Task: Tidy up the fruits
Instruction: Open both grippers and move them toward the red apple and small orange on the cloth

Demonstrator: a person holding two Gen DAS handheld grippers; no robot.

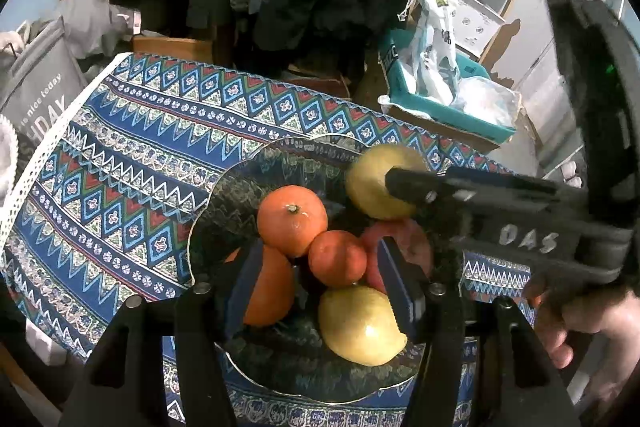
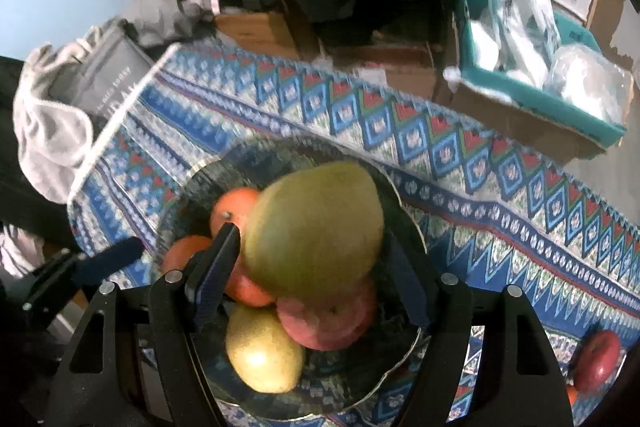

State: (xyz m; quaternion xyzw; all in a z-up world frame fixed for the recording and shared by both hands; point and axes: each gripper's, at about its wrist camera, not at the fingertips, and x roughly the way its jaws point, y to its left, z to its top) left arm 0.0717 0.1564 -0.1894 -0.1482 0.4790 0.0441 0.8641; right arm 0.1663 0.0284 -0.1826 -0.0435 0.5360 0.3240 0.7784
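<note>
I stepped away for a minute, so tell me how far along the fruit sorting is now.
Mostly done: the glass bowl already holds oranges, a pear and a pink apple. In hand: the right gripper holds a green-yellow pear over the pile, apparently about to place it. The left gripper hovers open above the bowl. Left: a red apple lies on the tablecloth.
</note>
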